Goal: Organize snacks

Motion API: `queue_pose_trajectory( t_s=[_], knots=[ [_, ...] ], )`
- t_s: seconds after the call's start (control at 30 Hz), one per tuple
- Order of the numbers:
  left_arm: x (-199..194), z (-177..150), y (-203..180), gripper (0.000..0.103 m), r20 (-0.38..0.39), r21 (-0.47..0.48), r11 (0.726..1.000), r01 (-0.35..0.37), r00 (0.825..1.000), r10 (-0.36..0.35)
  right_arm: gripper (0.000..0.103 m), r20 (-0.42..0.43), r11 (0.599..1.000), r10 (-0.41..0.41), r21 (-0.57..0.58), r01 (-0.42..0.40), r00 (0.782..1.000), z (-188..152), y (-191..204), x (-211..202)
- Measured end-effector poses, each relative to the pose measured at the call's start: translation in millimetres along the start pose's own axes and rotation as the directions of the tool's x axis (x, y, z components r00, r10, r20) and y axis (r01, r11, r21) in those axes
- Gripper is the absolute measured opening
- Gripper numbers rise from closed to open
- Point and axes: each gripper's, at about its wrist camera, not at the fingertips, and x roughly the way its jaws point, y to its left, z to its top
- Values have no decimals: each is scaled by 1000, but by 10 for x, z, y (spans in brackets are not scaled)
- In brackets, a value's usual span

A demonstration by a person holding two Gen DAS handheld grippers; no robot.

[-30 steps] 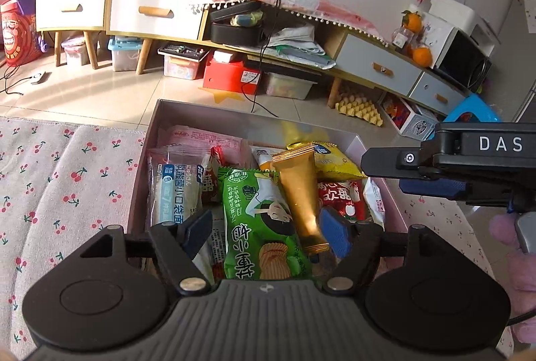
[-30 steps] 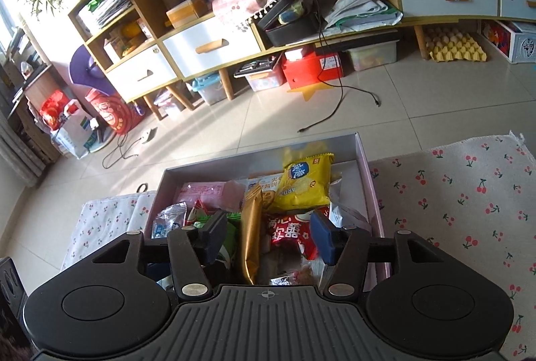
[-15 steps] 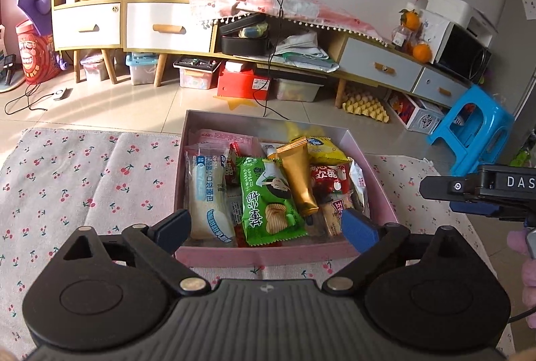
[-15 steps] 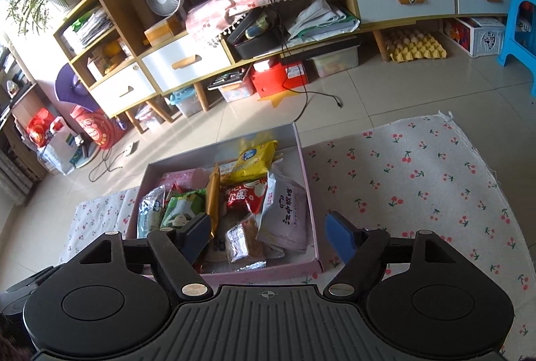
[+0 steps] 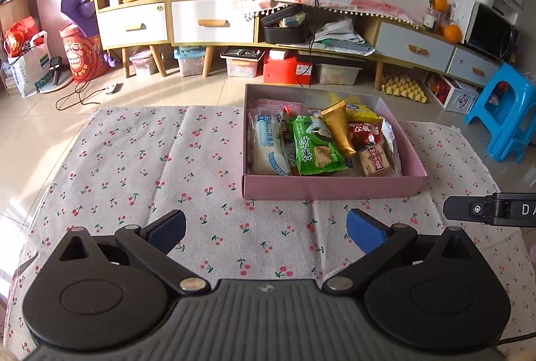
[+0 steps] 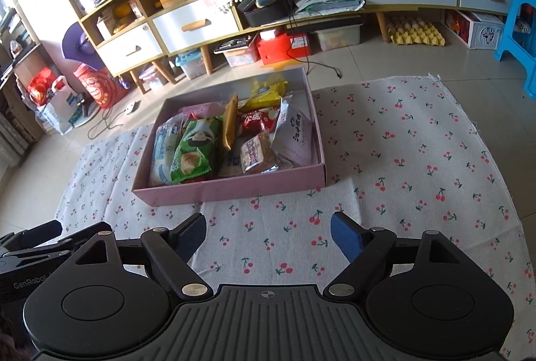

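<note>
A pink box [image 5: 331,186] [image 6: 231,188] stands on the cherry-print cloth and holds several snack packs. Among them are a green chip bag [image 5: 315,146] [image 6: 196,149], a gold pack [image 5: 338,128] [image 6: 230,121], a white and blue pack [image 5: 268,143] [image 6: 163,146], a red pack [image 5: 363,133] [image 6: 258,119] and a yellow pack [image 5: 363,114] [image 6: 268,91]. My left gripper [image 5: 266,232] is open and empty, above the cloth short of the box. My right gripper [image 6: 268,233] is open and empty, also short of the box.
The cherry-print cloth [image 5: 140,160] [image 6: 418,153] lies on a tiled floor. A long low cabinet [image 5: 207,22] with drawers lines the far wall, with bins under it. A blue stool [image 5: 506,116] stands at the right. The right gripper's side [image 5: 492,210] shows in the left wrist view.
Both grippers have pulled back and up from over the box and opened wider. The box now lies well ahead of the fingers. The snacks have not moved.
</note>
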Motion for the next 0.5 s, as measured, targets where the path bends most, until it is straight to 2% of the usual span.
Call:
queue_pose_trajectory(
  t_s=[0.13,0.3,0.5],
  knots=[
    [-41,-51,34,102,-17,-30,999,-25,1000,24,84,-3,999,-22,-29,22,1000,-165,70,-21],
    [-104,-129,64,102,-39,-69,998,-10,999,7,86,-42,998,-44,-47,42,998,-331,129,28],
    [-67,-206,34,103,-58,-45,998,-44,997,41,87,-58,992,-75,-102,69,996,-433,243,96]
  ],
)
